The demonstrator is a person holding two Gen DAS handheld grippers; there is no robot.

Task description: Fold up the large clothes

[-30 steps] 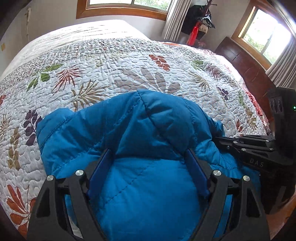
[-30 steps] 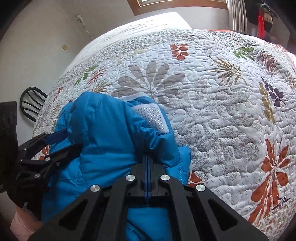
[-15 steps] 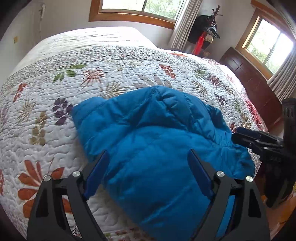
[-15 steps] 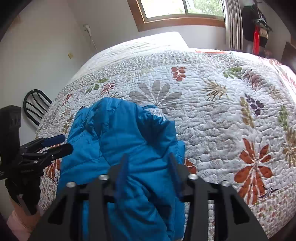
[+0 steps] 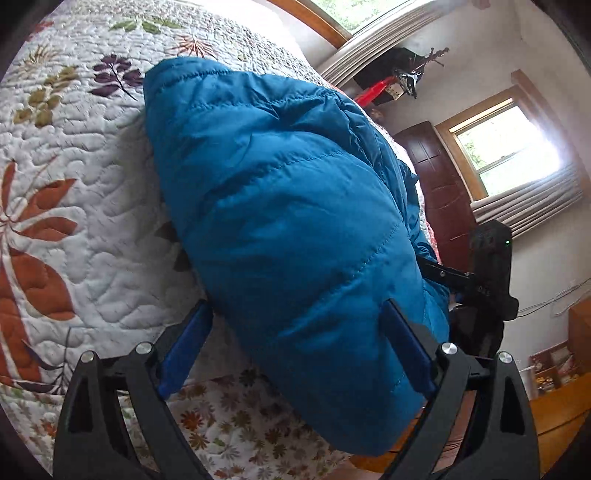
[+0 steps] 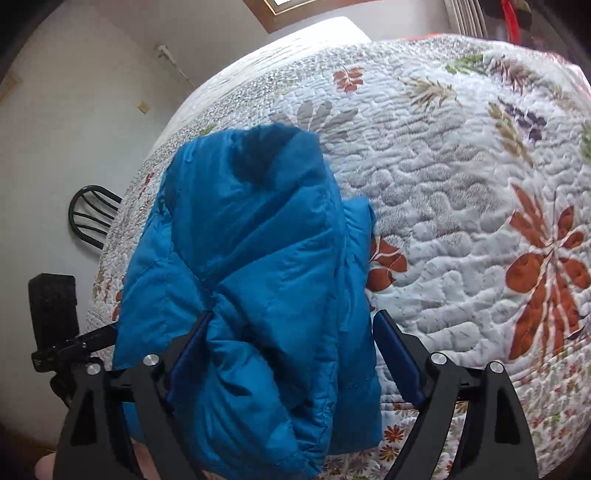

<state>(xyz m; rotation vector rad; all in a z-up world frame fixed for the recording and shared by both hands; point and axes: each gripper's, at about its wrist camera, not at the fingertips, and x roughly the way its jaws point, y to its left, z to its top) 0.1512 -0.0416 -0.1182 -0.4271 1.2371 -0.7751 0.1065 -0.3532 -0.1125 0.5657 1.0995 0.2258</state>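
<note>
My left gripper (image 5: 295, 343) jaws are opening, wide around the near end of the folded blue puffer jacket (image 5: 280, 206), pads not pressing. Jacket lies on the floral quilt (image 5: 74, 177); right gripper (image 5: 461, 284) just behind it.

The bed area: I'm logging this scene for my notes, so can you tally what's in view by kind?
Blue puffer jacket: 1
Floral quilt: 1
Grippers: 2, left gripper and right gripper, both with jaws opening around the jacket
Black chair: 1
Windows: 2, one, another
Total: 7
</note>
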